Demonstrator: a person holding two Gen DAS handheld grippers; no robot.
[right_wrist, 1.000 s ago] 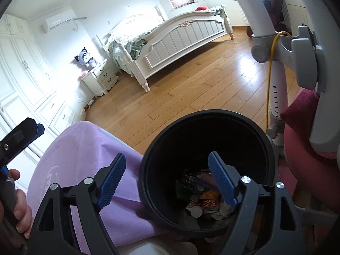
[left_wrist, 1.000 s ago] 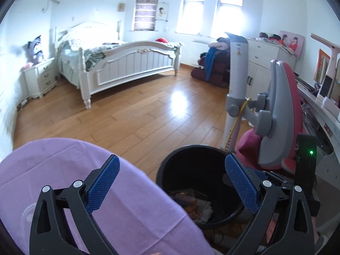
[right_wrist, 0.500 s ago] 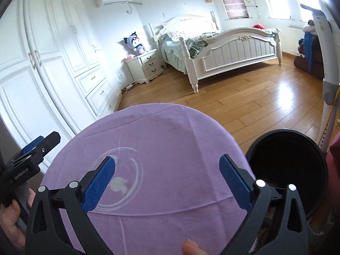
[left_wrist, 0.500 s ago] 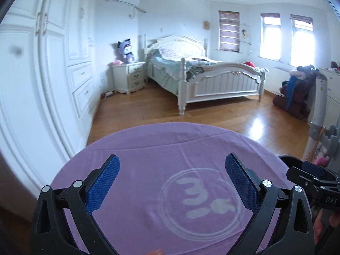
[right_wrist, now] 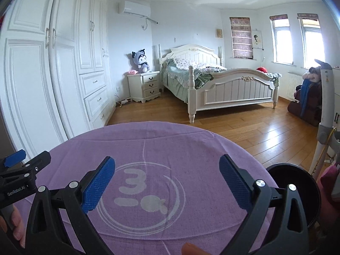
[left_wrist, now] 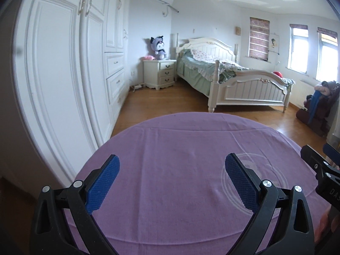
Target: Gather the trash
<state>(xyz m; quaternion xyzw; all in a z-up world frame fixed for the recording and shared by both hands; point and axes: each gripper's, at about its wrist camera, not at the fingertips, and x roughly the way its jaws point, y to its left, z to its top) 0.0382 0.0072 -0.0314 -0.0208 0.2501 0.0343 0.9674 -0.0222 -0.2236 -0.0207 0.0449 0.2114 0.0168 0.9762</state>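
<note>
Both views have been swung away from the black bin (right_wrist: 295,193), now seen only at four o'clock in the right wrist view, beside the purple cloth (right_wrist: 161,148). The left gripper (left_wrist: 172,180) and right gripper (right_wrist: 167,180) are held over the cloth, jaws spread wide, nothing between them.
</note>
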